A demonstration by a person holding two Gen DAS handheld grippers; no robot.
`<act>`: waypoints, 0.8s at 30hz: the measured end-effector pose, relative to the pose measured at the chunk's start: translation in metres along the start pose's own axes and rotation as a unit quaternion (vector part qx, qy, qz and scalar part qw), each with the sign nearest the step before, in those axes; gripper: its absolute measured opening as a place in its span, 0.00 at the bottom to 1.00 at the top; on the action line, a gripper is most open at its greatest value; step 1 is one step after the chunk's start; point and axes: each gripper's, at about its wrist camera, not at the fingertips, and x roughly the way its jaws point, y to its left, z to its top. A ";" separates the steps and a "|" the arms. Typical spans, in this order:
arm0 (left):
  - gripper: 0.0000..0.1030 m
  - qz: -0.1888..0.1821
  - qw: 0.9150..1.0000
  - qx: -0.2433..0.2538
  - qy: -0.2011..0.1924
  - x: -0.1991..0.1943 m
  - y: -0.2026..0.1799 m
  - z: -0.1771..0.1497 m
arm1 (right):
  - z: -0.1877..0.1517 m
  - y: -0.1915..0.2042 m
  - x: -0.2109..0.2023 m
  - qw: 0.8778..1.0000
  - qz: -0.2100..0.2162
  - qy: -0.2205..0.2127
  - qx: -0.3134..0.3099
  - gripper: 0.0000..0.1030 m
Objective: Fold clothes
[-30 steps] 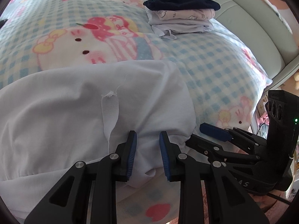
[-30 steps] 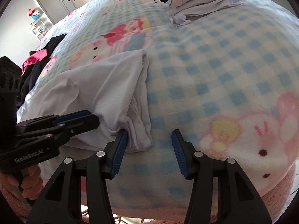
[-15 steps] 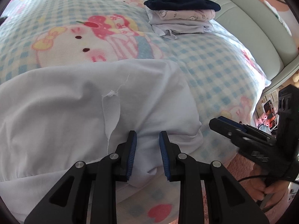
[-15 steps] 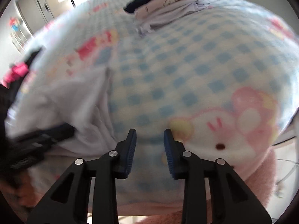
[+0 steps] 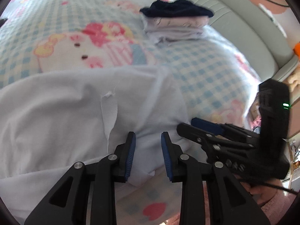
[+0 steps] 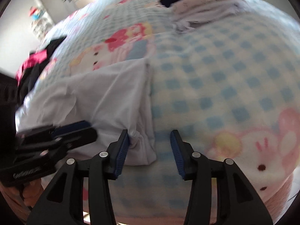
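A white garment [image 5: 75,112] lies spread on the checked cartoon blanket [image 5: 206,71], its near right corner bunched in folds [image 6: 142,146]. My left gripper [image 5: 148,136] hovers over the garment's near edge. Its jaws are opening, with white cloth showing in the gap and the pads not pressing it. My right gripper [image 6: 150,136] is at the bunched corner with its jaws opening. The cloth touches the left pad, and the right pad stands over bare blanket. Each gripper appears in the other's view: the right gripper [image 5: 206,129], the left gripper [image 6: 75,131].
A stack of folded clothes [image 5: 176,24] with a dark blue piece on top sits farther up the bed, also seen from the right wrist [image 6: 196,5]. A heap of black and pink clothes [image 6: 35,63] lies at the far left. A pale green padded bed frame [image 5: 234,28] borders the right.
The right gripper swung off over bare blanket with its jaws narrowed, then came back to the garment's corner with them wider. The left jaws have widened a little over the cloth.
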 end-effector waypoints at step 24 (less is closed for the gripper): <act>0.40 0.197 0.959 -0.175 -0.104 -0.153 0.163 -0.070 | 0.006 -0.014 -0.018 0.998 0.045 -0.014 0.037 0.46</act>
